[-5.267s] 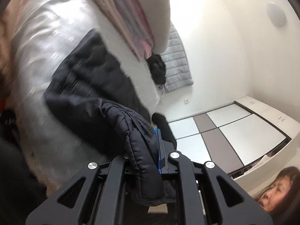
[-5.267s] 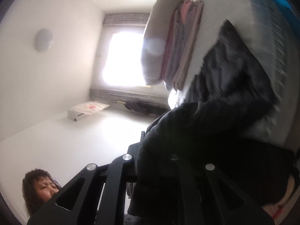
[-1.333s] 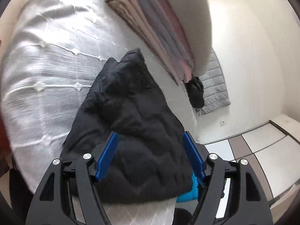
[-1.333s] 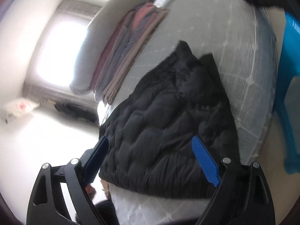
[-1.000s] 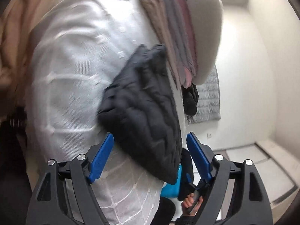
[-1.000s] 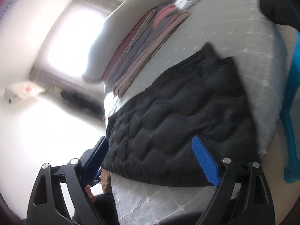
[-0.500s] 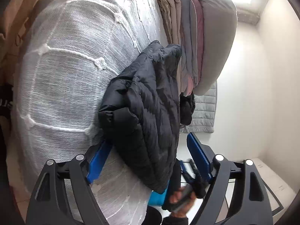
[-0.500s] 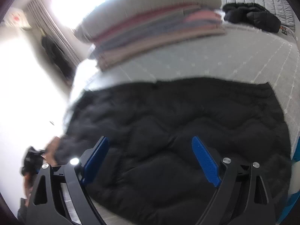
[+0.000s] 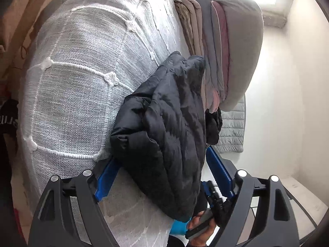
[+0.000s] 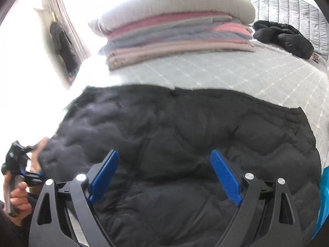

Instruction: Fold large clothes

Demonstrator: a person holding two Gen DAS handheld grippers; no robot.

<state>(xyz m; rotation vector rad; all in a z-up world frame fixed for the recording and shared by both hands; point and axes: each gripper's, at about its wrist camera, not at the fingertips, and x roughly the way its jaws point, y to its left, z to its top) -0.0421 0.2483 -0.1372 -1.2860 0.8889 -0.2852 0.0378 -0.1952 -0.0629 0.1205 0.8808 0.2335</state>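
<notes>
- The folded black quilted puffer jacket (image 10: pixel 185 144) lies on the grey quilted bed (image 9: pixel 82 82), near a stack of folded blankets (image 10: pixel 174 35).
- Left tool (image 9: pixel 162 177): blue fingers apart, gripping nothing.
- Right tool (image 10: pixel 164 177): fingers spread above the jacket.

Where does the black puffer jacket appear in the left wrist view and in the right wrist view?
Left wrist: black puffer jacket at centre, seen edge-on, on the white bedspread.
Right wrist: it fills the lower half, lying flat.
Shared landmark: stack of folded blankets beyond it.
</notes>
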